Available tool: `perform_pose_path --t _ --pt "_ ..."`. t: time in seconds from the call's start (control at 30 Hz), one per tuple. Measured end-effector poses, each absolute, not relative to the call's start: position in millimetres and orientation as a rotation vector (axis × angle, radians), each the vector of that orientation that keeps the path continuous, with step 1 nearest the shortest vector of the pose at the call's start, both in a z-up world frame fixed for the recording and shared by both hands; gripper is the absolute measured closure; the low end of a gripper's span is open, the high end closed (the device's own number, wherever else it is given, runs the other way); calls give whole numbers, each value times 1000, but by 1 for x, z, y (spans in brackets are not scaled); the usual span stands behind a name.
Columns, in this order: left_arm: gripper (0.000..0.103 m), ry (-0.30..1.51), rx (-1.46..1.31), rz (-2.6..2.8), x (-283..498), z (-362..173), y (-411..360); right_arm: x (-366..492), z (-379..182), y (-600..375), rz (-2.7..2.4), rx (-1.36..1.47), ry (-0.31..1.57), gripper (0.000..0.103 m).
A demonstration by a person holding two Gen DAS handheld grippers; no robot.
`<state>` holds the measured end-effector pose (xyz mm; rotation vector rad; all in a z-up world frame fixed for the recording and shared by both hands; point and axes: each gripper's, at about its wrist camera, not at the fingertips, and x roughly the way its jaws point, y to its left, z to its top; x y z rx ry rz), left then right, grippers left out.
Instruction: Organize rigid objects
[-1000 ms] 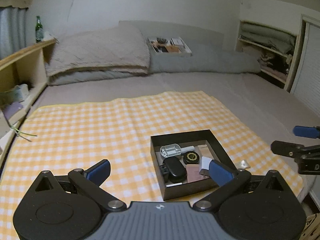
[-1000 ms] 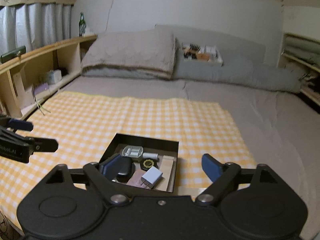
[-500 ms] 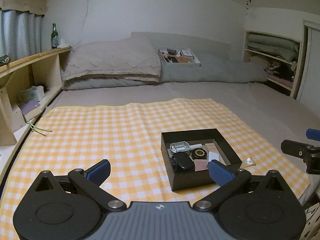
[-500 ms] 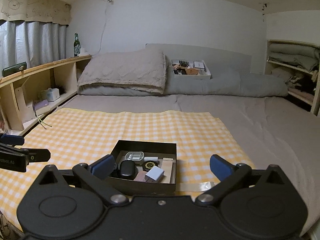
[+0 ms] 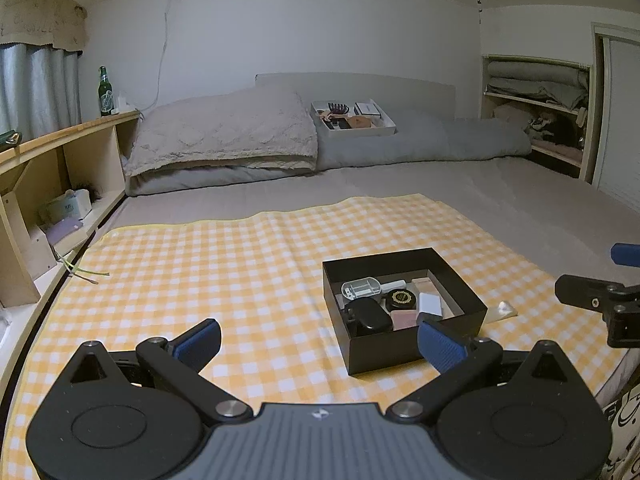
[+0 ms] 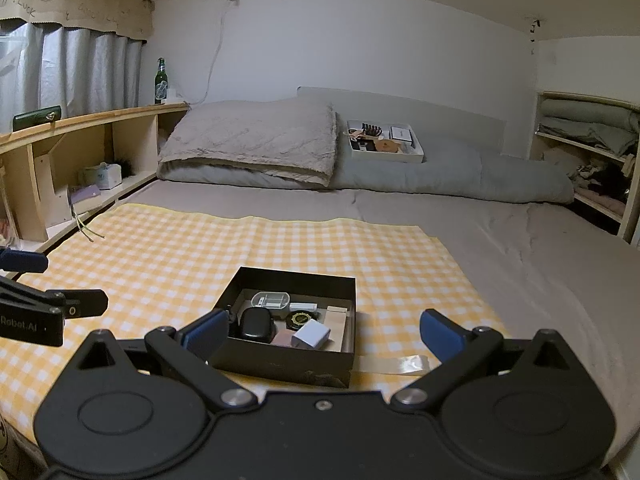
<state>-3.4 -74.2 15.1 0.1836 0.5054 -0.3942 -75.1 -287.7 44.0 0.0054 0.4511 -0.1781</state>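
- While both my tools hang spread and empty, the left gripper (image 5: 318,340) over the yellow checked cloth (image 5: 208,272) and the right gripper (image 6: 322,334) just before the open black cardboard box (image 6: 280,360), nothing is in either grasp.
- Packed in that box lie the black oval case (image 6: 256,324), white plastic cube charger (image 6: 311,335), round black tin with a gold emblem (image 6: 302,318) and clear plastic container (image 6: 270,300), touching one another.
- Reaching in, I judge a finger could nudge a neighbour or catch the box wall.
- On soft bedding, the box may tip or slide under pressure.
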Motion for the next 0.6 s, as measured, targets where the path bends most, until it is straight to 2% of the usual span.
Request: perform_pose_path --t 0.6 --pt "0 519 159 -396 -3 16 -72 -78 43 -288 -183 8 447 0"
